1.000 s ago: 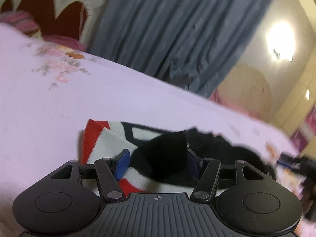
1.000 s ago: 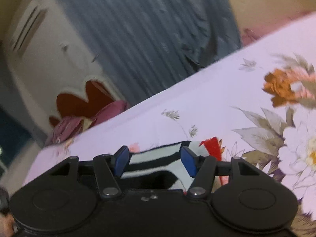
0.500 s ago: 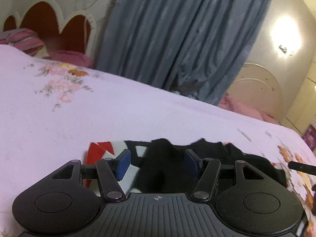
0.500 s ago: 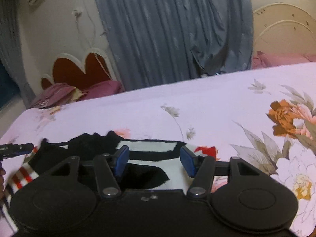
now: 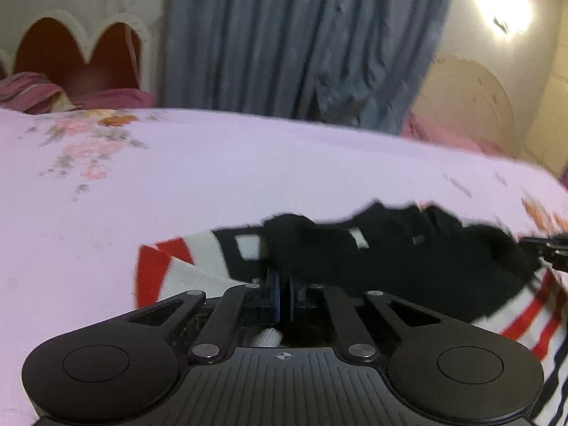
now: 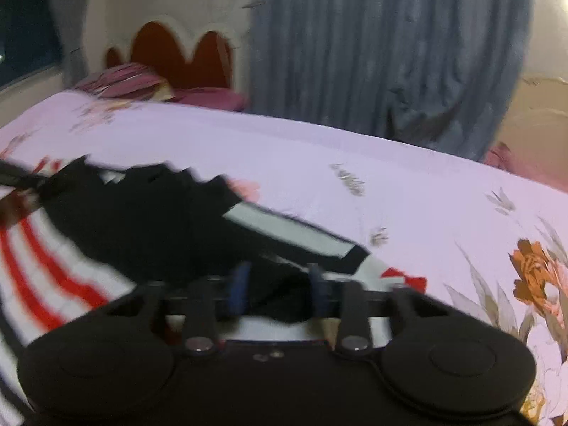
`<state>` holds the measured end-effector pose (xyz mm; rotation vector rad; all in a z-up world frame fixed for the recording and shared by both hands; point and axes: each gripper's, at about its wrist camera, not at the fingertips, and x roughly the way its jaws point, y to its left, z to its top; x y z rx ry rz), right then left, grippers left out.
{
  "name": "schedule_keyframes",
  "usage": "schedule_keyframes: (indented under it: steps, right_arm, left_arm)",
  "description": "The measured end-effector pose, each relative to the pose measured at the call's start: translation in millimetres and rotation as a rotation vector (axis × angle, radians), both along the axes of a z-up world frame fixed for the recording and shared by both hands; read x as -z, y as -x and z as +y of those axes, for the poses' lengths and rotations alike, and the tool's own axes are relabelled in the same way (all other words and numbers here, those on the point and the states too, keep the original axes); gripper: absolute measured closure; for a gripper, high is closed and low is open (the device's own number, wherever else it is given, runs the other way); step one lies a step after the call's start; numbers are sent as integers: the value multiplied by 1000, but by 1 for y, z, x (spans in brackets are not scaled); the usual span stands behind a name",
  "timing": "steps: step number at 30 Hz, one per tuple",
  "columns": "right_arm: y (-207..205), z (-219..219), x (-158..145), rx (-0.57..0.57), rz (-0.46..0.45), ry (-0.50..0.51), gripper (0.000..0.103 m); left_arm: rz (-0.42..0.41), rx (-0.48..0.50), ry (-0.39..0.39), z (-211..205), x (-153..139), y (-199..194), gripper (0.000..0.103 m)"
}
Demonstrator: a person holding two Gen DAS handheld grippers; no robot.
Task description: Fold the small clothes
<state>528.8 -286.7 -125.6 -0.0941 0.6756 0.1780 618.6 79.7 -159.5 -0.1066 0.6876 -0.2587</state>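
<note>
A small garment (image 5: 355,248), black with white panels and red stripes, lies spread on the lilac flowered bed sheet (image 5: 213,184). My left gripper (image 5: 283,294) sits at the garment's near edge, its blue pads pressed together on the fabric. In the right wrist view the same garment (image 6: 142,220) runs from the left edge to a red tip at the right. My right gripper (image 6: 277,287) is at the garment's near edge. Its jaws are closing, and a bunched black fold fills the gap between the pads. This view is blurred.
A red scalloped headboard (image 5: 78,53) and maroon pillows (image 6: 135,85) are at the bed's far left. A grey-blue curtain (image 5: 301,35) hangs behind the bed. Big orange flower prints (image 6: 532,269) cover the sheet to the right of the garment.
Both pairs of jaws stood wide with the garment's edge between them; now the left pads are together and the right pads are much closer. Both views have swung sideways.
</note>
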Motion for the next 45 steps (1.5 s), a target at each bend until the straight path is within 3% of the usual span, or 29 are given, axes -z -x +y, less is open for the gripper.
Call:
schedule_keyframes:
  steps: [3,5,7,9,11,13,16,17,18,19,20,23,25,27,28,29,30,33,34,35,36,37,38,40,43,45]
  right_arm:
    - [1,-14,-10,52,-32,-86,88]
    - [4,-22,-15,111,-44,-85,75]
    - [12,-33,-18,102,-45,-129,51]
    - [21,-36,-18,55,-46,-132,48]
    - [25,-32,-15,-15,-21,-105,45]
    - [21,-24,-8,-53,4,-57,39]
    - [3,-6,5,-27,34,52,43]
    - [-3,-2,9,-17,47,60,48]
    - [-6,1,11,-18,46,55,62]
    - [-8,4,12,-24,40,56,84]
    - [-9,7,13,-24,35,76,98]
    - [-1,7,2,18,-42,80,99]
    - [8,1,-6,61,-105,71,99]
    - [2,-6,0,107,-82,74,99]
    - [-7,-8,12,126,-16,76,99]
    - [-13,-9,22,140,22,89,99]
    - [-13,-9,26,145,5,91,98]
    - [-15,-11,21,163,25,72,95]
    - [-14,-11,18,171,18,80,85]
    - [-11,-9,12,183,0,87,74]
    - [-4,-7,6,184,-40,88,48]
    - [4,-2,-2,169,-95,73,41]
    - [6,4,-6,142,-105,48,42]
    - [-1,24,-4,65,-54,10,58]
    - [-14,62,9,-48,9,5,60]
    - [-18,77,18,-87,37,27,57]
  left_arm:
    - [-17,-7,13,4,1,5,99]
    - [-35,-7,-3,3,1,8,99]
    - [-41,-9,-28,0,-2,11,99]
    - [-49,3,-35,-1,-4,12,93]
    - [-43,2,-44,-3,-2,10,76]
    - [-13,0,-43,-4,2,4,69]
    - [14,4,-55,-9,7,-2,70]
    - [14,5,-62,-11,7,-3,77]
    - [8,11,-66,-13,6,-2,95]
    - [0,15,-65,-14,5,-1,99]
    - [-29,-3,-78,-15,3,2,99]
    - [-138,-69,-62,-11,-11,17,99]
    - [-158,-96,-55,-9,-15,16,99]
    - [-77,-123,-100,-13,-2,0,99]
    - [-5,-131,-118,-14,11,-10,99]
    - [-14,-138,-123,-17,19,-12,99]
    - [-21,-143,-143,-21,19,-12,99]
    - [-26,-139,-175,-28,17,-8,98]
    - [-27,-147,-170,-27,14,-6,90]
    - [-38,-164,-160,-26,8,-1,74]
    - [-74,-185,-141,-26,-2,5,65]
    - [-125,-186,-119,-31,-11,14,48]
    - [-149,-160,-104,-39,-15,18,43]
    - [-153,-64,-83,-62,-20,23,43]
    - [-91,86,-81,-102,-13,21,43]
    - [-39,114,-123,-114,-2,21,43]
